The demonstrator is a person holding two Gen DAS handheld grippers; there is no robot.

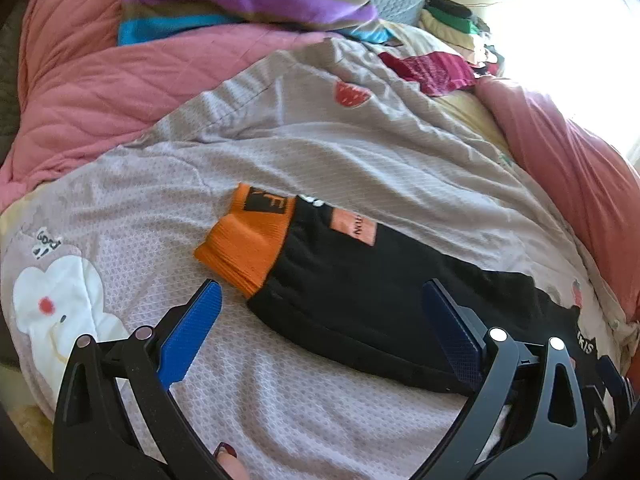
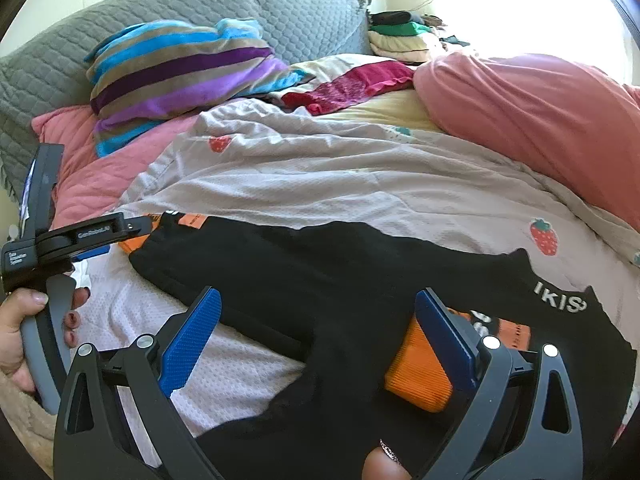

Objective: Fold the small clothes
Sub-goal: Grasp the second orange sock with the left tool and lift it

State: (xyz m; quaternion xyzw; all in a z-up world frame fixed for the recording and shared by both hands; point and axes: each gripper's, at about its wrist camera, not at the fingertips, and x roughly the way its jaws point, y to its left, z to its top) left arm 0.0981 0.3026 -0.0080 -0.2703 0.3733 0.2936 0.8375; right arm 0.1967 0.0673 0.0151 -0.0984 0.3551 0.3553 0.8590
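Blue-padded jaws of the left gripper [image 1: 320, 328] stand spread over the black garment [image 1: 360, 292] with orange cuffs, pinching nothing. Right gripper [image 2: 316, 340] — likewise spread — hovers above the same garment, lying flat on the bed's pale strawberry-print quilt [image 2: 360, 184], below a striped pillow [image 2: 180, 68].

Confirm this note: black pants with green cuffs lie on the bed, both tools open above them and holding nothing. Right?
One slip: the cuffs are orange, not green, as the left wrist view shows. The rest holds: the black pants lie on the bed, with the left tool and right tool open and holding nothing.
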